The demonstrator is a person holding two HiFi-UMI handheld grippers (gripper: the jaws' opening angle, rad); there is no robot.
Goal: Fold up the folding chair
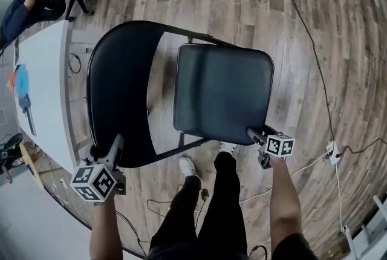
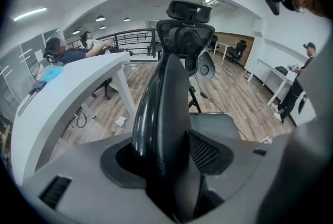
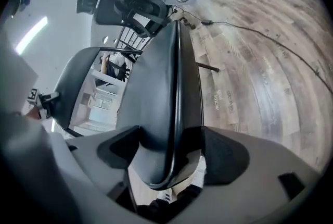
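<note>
With both sets of jaws spread, your left gripper (image 1: 115, 147) straddles the backrest (image 1: 118, 83) at seven o'clock and your right gripper (image 1: 255, 134) the seat (image 1: 224, 92) corner at five, seemingly poised to pinch and fold.

Left gripper (image 1: 116, 145): pointed forward and down, marker cube turned upward, jaws spread apart.
Right gripper (image 1: 254, 133): pointed forward and down, jaws opened wide.
Left forearm (image 1: 104, 230): extended forward.
Right forearm (image 1: 285, 198): extended forward, bare.

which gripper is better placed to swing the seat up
Right. The right gripper straddles the near edge of the seat, jaws open and ready to close. The left gripper straddles the backrest instead.
</note>
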